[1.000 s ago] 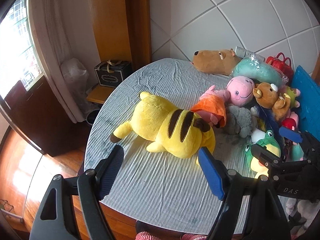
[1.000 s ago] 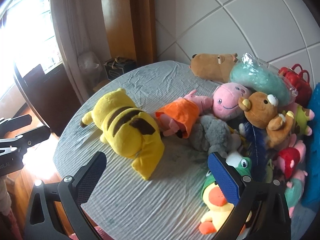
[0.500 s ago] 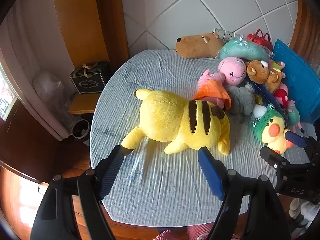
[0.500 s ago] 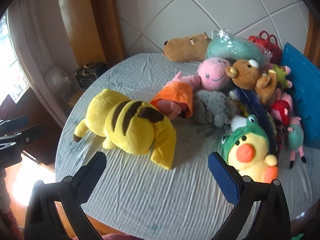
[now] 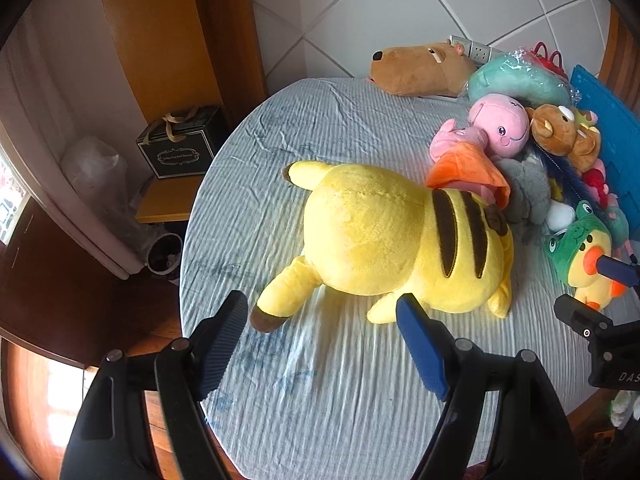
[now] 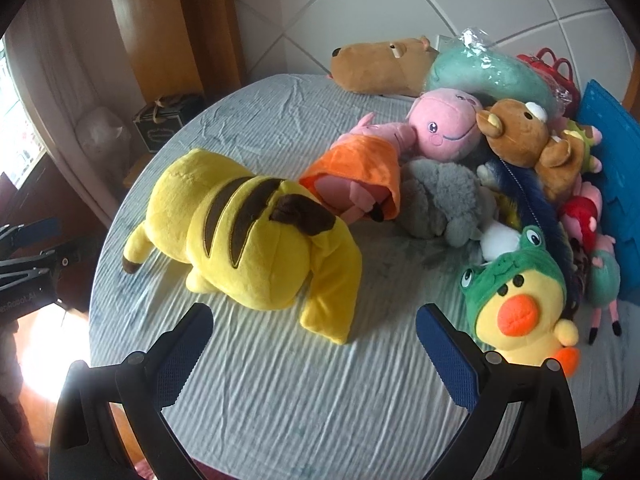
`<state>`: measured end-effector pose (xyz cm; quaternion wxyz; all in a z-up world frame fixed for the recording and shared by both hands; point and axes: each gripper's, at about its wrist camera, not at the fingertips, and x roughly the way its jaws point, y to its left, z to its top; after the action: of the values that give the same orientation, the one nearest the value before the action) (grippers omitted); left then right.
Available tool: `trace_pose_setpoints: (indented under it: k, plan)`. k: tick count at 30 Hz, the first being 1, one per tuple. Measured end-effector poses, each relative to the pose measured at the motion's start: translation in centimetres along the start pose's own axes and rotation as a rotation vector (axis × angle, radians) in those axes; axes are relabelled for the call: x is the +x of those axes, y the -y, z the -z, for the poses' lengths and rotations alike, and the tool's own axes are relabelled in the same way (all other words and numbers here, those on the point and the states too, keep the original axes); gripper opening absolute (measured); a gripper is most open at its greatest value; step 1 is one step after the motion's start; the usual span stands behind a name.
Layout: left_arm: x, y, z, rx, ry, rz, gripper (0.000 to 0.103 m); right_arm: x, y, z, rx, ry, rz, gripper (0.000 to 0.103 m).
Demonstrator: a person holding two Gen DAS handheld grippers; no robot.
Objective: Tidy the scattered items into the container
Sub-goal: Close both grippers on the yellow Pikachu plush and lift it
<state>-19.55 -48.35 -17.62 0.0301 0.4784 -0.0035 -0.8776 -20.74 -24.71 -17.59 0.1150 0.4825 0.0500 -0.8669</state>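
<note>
A round table (image 5: 320,408) under a wrinkled pale blue cloth (image 6: 280,400) stands against a white wall (image 5: 420,8) crossed by grey diagonal seams. A socket strip (image 5: 472,49) sits low on the wall. Left of it rises a wood panel (image 5: 160,32), with a pale curtain (image 5: 24,92) beside a bright window (image 6: 16,120). A black box (image 5: 178,144) rests on a low shelf (image 5: 168,200). The wood floor (image 5: 36,400) shines in daylight

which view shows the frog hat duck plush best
The right wrist view: the frog-hat duck plush shows whole, face-on, beside the open right gripper. In the left wrist view it sits at the frame edge, partly covered by the right gripper's finger.
</note>
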Motion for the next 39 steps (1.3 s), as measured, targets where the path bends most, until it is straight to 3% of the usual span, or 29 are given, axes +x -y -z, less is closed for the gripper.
trace_pose_setpoints:
  k: [7,11,17,25,33,39]
  plan:
    - [4.3,-2.7,-1.0,0.022,-0.063,0.038,0.076,2.9,-0.9,-0.6,0.030,-0.060,-0.019,0.103]
    - [6.7,-3.6,-1.2,0.083,-0.099,0.081,0.076,4.4,-1.3,-0.8,0.087,-0.089,-0.026,0.103]
    - [10.6,-3.5,-1.0,0.181,-0.168,0.115,0.076,6.5,-1.9,-1.1,0.154,-0.119,-0.004,0.103]
    - [14.5,-3.1,-1.3,0.212,-0.205,0.150,0.076,8.7,-1.6,-2.2,0.208,-0.127,-0.004,0.103]
    - [16.4,-2.7,-2.4,0.226,-0.183,0.174,0.076,11.2,-1.1,-3.3,0.248,-0.143,-0.156,0.103]
    - [17.2,-2.4,-3.9,0.226,-0.169,0.177,0.076,12.2,-0.9,-4.7,0.245,-0.129,-0.204,0.103]
